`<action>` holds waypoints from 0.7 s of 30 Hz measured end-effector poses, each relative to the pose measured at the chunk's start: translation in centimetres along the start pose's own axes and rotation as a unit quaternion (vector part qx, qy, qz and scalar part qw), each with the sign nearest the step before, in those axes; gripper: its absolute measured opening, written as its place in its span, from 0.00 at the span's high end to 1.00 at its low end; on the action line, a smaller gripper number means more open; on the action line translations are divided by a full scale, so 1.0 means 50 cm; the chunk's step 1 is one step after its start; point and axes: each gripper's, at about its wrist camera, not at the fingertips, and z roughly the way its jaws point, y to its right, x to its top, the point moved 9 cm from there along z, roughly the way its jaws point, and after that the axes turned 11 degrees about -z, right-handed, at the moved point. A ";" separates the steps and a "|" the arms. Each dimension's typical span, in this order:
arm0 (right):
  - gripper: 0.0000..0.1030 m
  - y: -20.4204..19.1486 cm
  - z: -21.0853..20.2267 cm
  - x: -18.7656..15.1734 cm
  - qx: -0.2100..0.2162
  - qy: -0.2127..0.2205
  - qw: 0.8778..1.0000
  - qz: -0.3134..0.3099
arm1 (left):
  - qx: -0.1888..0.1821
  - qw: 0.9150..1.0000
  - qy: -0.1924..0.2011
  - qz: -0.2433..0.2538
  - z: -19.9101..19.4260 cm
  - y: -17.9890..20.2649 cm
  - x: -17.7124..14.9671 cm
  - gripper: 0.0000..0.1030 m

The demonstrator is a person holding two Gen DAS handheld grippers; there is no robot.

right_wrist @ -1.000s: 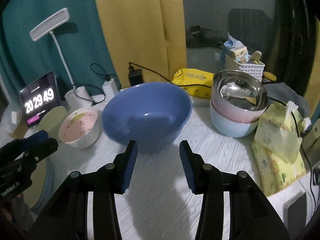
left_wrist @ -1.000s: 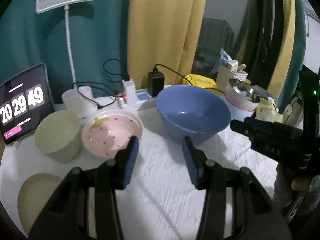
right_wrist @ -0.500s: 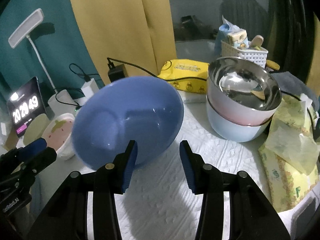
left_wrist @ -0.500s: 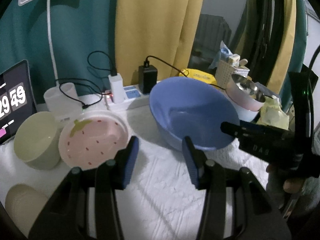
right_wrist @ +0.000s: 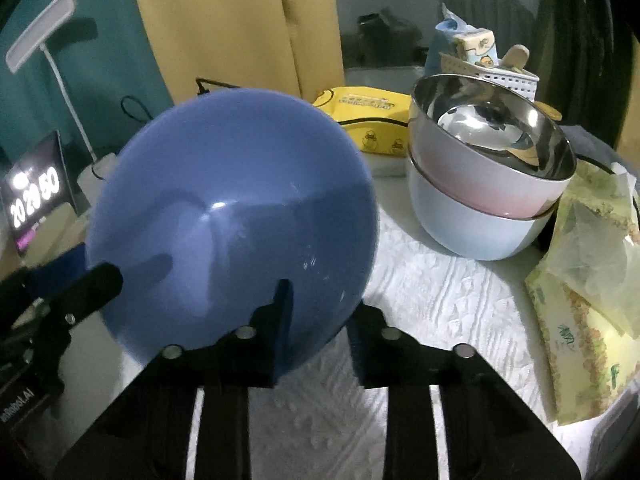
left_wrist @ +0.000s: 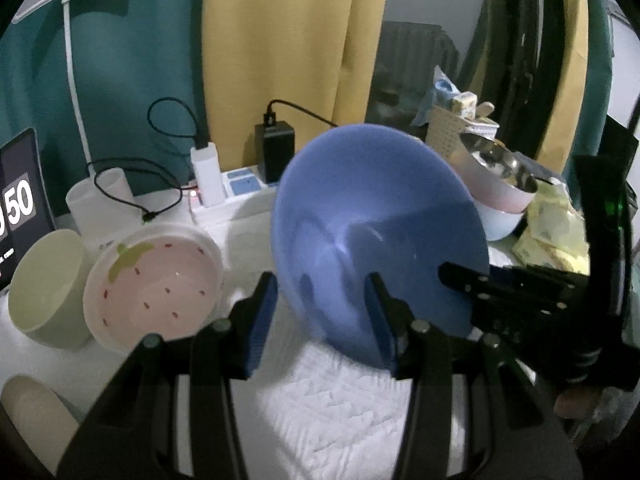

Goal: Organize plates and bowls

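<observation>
A large blue bowl (left_wrist: 372,220) (right_wrist: 232,208) stands tipped up on the white cloth, its inside facing both cameras. My right gripper (right_wrist: 320,320) is closing on its near rim, one finger inside the bowl and one outside, pads on the wall. From the left wrist view, the right gripper (left_wrist: 480,292) holds the bowl's right side. My left gripper (left_wrist: 320,320) is open, and the bowl's other edge reaches in between its fingers without being pinched. A pink strawberry bowl (left_wrist: 156,276), a pale green bowl (left_wrist: 44,280) and a cream plate (left_wrist: 28,408) lie to the left.
A steel bowl nested in a pink and a light blue one (right_wrist: 480,184) stands at the right, beside tissue packs (right_wrist: 592,280). A yellow wipes pack (right_wrist: 368,120), a power strip with chargers (left_wrist: 240,184), a white cup (left_wrist: 100,200), a lamp and a tablet clock (right_wrist: 36,196) line the back.
The blue bowl went from sitting flat to tipped steeply on its edge. The right gripper's jaws narrowed around its rim. Both grippers came lower and closer to the bowl.
</observation>
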 end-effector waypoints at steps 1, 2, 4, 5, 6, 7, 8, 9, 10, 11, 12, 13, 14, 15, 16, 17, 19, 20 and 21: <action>0.84 -0.001 0.000 0.000 0.002 0.000 1.000 0.001 | 0.006 1.000 0.000 0.000 0.003 -0.002 -0.001 0.55; 0.85 -0.001 -0.001 0.001 0.004 0.002 1.000 0.001 | 0.009 1.000 0.000 -0.001 0.005 -0.004 -0.001 0.55; 0.86 -0.004 -0.007 0.003 0.008 0.006 1.000 -0.001 | 0.014 1.000 -0.002 -0.002 0.008 -0.010 -0.002 0.56; 0.86 -0.004 -0.009 0.004 0.008 0.006 1.000 -0.002 | 0.018 1.000 -0.002 -0.001 0.009 -0.013 -0.003 0.59; 0.87 -0.005 -0.012 0.004 0.010 0.007 1.000 -0.002 | 0.020 1.000 -0.003 -0.002 0.008 -0.016 -0.003 0.61; 0.87 -0.005 -0.013 0.005 0.010 0.007 1.000 -0.002 | 0.020 1.000 -0.004 -0.004 0.007 -0.020 -0.003 0.64; 0.87 -0.006 -0.015 0.005 0.010 0.008 1.000 -0.002 | 0.022 1.000 -0.005 -0.005 0.005 -0.023 -0.004 0.65; 0.87 -0.006 -0.018 0.005 0.011 0.008 1.000 -0.001 | 0.022 1.000 -0.005 -0.005 0.003 -0.024 -0.004 0.67; 0.88 -0.006 -0.021 0.004 0.011 0.008 1.000 -0.001 | 0.023 1.000 -0.004 -0.004 0.000 -0.025 -0.004 0.68; 0.88 -0.007 -0.025 0.004 0.012 0.009 1.000 0.000 | 0.022 1.000 -0.004 -0.004 -0.003 -0.026 -0.004 0.68; 0.88 -0.009 -0.030 0.002 0.013 0.010 1.000 0.000 | 0.023 1.000 -0.003 -0.004 -0.007 -0.026 -0.004 0.69; 0.88 -0.009 -0.035 0.003 0.014 0.012 1.000 0.000 | 0.022 1.000 -0.001 -0.003 -0.011 -0.026 -0.003 0.69; 0.88 -0.010 -0.043 0.005 0.015 0.014 1.000 0.001 | 0.022 1.000 0.000 -0.002 -0.016 -0.026 -0.003 0.69; 0.88 -0.011 -0.049 0.006 0.017 0.016 1.000 0.003 | 0.021 1.000 0.000 -0.002 -0.021 -0.026 -0.005 0.69; 0.88 -0.012 -0.056 0.006 0.018 0.017 1.000 0.005 | 0.020 1.000 -0.001 -0.002 -0.025 -0.025 -0.006 0.69; 0.88 -0.012 -0.062 0.007 0.019 0.018 1.000 0.007 | 0.019 1.000 -0.001 -0.003 -0.029 -0.024 -0.007 0.69; 0.88 -0.013 -0.074 0.007 0.018 0.021 1.000 0.007 | 0.013 1.000 -0.003 -0.005 -0.041 -0.024 -0.010 0.69; 0.88 -0.015 -0.081 0.007 0.018 0.023 1.000 0.007 | 0.010 1.000 -0.003 -0.006 -0.047 -0.024 -0.011 0.69; 0.88 -0.017 -0.088 0.006 0.019 0.024 0.999 0.008 | 0.008 1.000 -0.003 -0.007 -0.056 -0.024 -0.012 0.69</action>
